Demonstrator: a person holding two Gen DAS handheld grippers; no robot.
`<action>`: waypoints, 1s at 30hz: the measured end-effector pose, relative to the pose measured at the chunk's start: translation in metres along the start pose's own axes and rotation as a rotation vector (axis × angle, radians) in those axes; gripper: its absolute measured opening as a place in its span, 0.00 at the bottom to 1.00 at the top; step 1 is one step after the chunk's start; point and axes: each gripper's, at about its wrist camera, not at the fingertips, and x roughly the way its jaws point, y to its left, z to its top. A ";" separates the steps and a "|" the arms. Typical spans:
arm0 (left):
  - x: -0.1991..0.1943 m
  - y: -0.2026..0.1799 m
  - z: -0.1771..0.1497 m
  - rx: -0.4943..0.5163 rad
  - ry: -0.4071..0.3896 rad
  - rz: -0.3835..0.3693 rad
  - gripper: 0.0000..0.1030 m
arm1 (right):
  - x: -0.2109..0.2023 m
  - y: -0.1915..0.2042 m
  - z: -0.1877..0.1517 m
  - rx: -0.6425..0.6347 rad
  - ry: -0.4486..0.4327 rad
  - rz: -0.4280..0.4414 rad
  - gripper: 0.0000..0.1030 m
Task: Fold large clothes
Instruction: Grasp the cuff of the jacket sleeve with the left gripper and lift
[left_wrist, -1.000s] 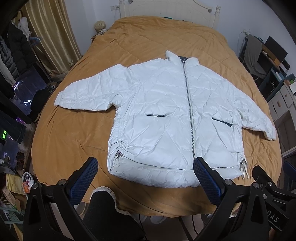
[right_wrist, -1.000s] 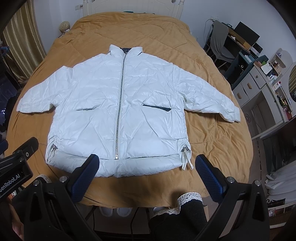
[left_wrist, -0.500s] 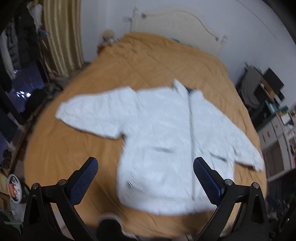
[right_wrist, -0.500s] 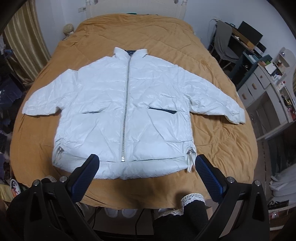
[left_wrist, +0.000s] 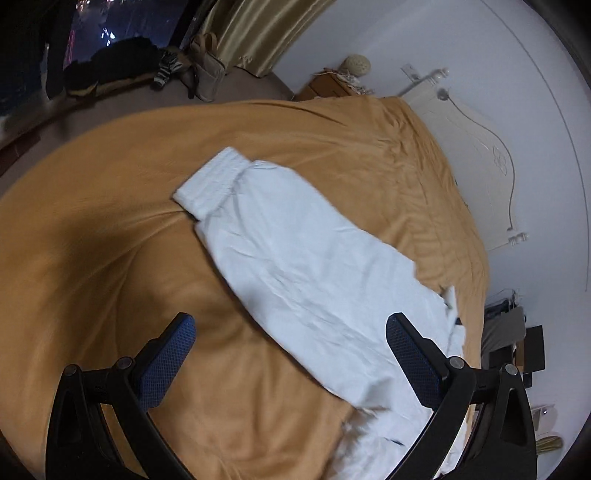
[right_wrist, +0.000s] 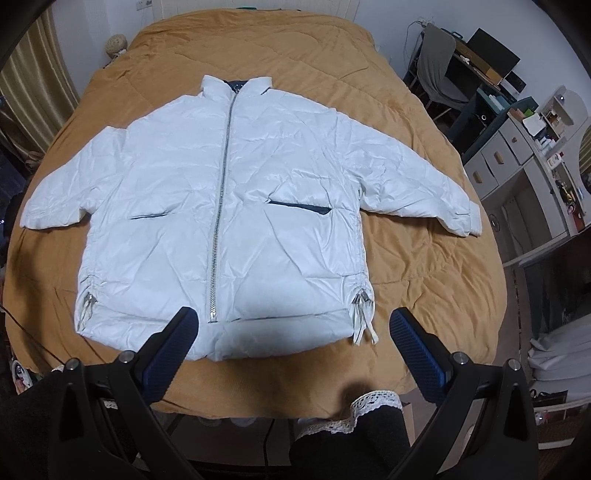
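A white puffer jacket (right_wrist: 229, 206) lies flat and zipped on the mustard bedspread (right_wrist: 424, 280), collar toward the headboard and both sleeves spread out. My right gripper (right_wrist: 291, 328) hovers open above the jacket's bottom hem, right of the zipper end. In the left wrist view the jacket's left sleeve (left_wrist: 295, 266) stretches diagonally, its cuff (left_wrist: 210, 184) at the far end. My left gripper (left_wrist: 291, 339) is open above the upper part of that sleeve, holding nothing.
A white headboard (left_wrist: 476, 147) and wall stand beyond the bed. Grey drawers (right_wrist: 517, 166) and a desk with a chair (right_wrist: 439, 74) line the right side. Curtains (left_wrist: 255, 33) and dark bags (left_wrist: 114, 62) sit on the floor at the left. A person's dark-clad legs (right_wrist: 354, 435) stand at the bed's foot.
My left gripper has swung left and forward, from facing the whole jacket to hanging over its left sleeve. The right gripper has moved closer to the hem.
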 end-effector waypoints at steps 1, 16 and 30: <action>0.014 0.014 0.004 -0.021 -0.010 -0.007 1.00 | 0.004 0.001 0.004 -0.011 -0.001 -0.013 1.00; 0.123 0.061 0.065 -0.284 -0.074 -0.345 0.81 | 0.042 0.032 0.051 -0.102 0.067 0.014 1.00; 0.025 -0.029 0.064 -0.056 -0.221 -0.390 0.11 | 0.191 0.050 0.108 -0.090 -0.067 0.060 0.87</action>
